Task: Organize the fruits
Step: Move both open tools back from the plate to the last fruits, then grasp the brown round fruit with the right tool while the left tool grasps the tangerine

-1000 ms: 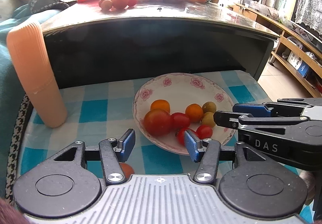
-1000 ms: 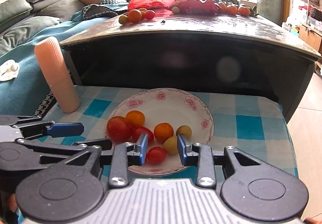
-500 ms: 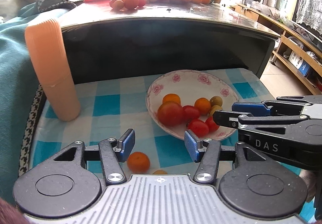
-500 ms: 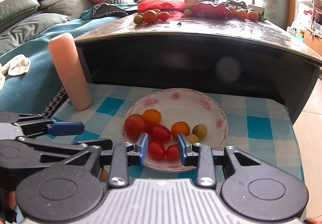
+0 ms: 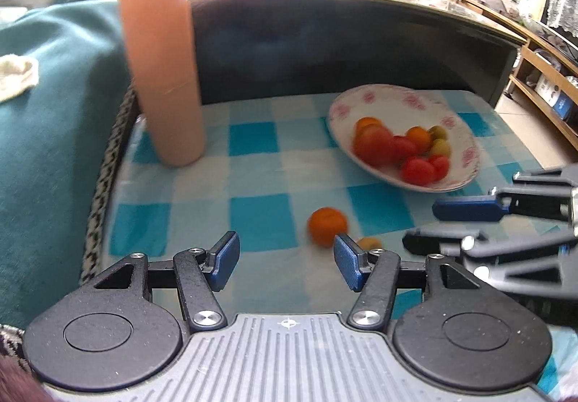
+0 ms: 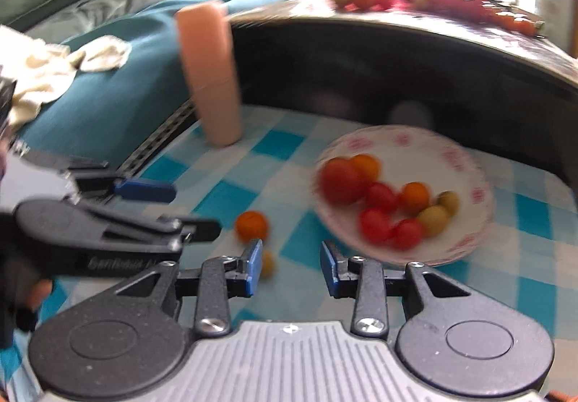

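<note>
The checked blue-and-white cloth (image 5: pixel 260 185) covers the low table, with a tall peach-coloured cylinder (image 5: pixel 162 69) standing upright at its far left corner, its long axis vertical with a slight lean. Compared with a second ago, both cameras have swung away from the flowered plate (image 5: pixel 466 134): it filled the middle of each view then and now sits off to the right, while two loose fruits that were hidden or barely visible have come into sight on the cloth. That suggests the plated fruit is done with for now and the strays are next. The plate holds a cluster of red, orange and yellow-green fruits (image 5: pixel 401 149), bunched toward its near side. The larger stray, an orange fruit (image 5: pixel 327 225), lies on the cloth near the plate's near-left rim; it is roundish, so it has no clear long axis or heading. The smaller yellow-orange fruit (image 5: pixel 368 242) lies just beside it, partly hidden behind a finger. The left gripper (image 5: pixel 287 262) is roughly half spread, its jaws opening, with nothing between them; the orange fruit sits just past its right fingertip. The right gripper (image 6: pixel 290 266) is narrower, its jaws also opening and empty, the small fruit just outside its left finger.
</note>
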`<state>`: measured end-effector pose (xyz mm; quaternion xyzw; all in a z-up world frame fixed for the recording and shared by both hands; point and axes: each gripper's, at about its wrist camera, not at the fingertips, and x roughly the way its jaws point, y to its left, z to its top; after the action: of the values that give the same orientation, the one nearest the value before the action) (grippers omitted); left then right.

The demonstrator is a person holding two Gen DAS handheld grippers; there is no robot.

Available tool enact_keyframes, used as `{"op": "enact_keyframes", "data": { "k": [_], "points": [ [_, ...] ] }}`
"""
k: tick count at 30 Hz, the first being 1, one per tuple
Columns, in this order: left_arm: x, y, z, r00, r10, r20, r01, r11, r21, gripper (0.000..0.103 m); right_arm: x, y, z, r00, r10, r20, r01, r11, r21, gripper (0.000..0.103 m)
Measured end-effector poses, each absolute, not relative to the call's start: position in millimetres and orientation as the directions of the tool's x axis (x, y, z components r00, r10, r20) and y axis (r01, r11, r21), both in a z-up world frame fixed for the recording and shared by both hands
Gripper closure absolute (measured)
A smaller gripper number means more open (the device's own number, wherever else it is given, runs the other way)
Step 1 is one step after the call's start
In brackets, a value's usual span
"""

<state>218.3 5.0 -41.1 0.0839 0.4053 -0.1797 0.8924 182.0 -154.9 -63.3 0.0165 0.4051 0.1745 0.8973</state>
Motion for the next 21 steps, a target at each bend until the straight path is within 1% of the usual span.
{"op": "enact_keyframes", "data": {
  "k": [4,10,11,12,15,17,19,21],
  "points": [
    [222,12,-42,0.603,-0.261,-0.754,0.384,0.923,-0.013,0.038,184,-136,-79,0.572,0.348,-0.743,-0.348,0.923,0.164,0.066],
    [225,7,-46,0.596,-0.282,-0.752,0.407,0.913,-0.020,0.037,195,-122,-99,0.562,0.341,-0.754,-0.357,0.922,0.152,0.065],
    [227,4,-48,0.594,-0.284,-0.752,0.412,0.911,-0.018,0.037,197,-123,-102,0.556,0.335,-0.761,-0.353,0.924,0.149,0.068],
    [229,1,-50,0.592,-0.284,-0.755,0.420,0.908,-0.012,0.037,198,-125,-104,0.553,0.332,-0.764,-0.349,0.925,0.150,0.075],
    [235,-11,-59,0.578,-0.287,-0.764,0.444,0.896,-0.001,0.040,193,-130,-102,0.556,0.325,-0.765,-0.356,0.925,0.134,0.075],
    [238,-20,-65,0.571,-0.289,-0.769,0.457,0.889,0.005,0.044,188,-137,-100,0.555,0.330,-0.763,-0.353,0.925,0.144,0.075],
    [240,-29,-71,0.562,-0.289,-0.775,0.469,0.883,0.011,0.045,184,-146,-99,0.558,0.331,-0.761,-0.341,0.928,0.153,0.075],
    [240,-36,-76,0.556,-0.283,-0.782,0.476,0.879,0.020,0.055,180,-154,-97,0.559,0.331,-0.761,-0.334,0.929,0.158,0.075]
  ]
}}
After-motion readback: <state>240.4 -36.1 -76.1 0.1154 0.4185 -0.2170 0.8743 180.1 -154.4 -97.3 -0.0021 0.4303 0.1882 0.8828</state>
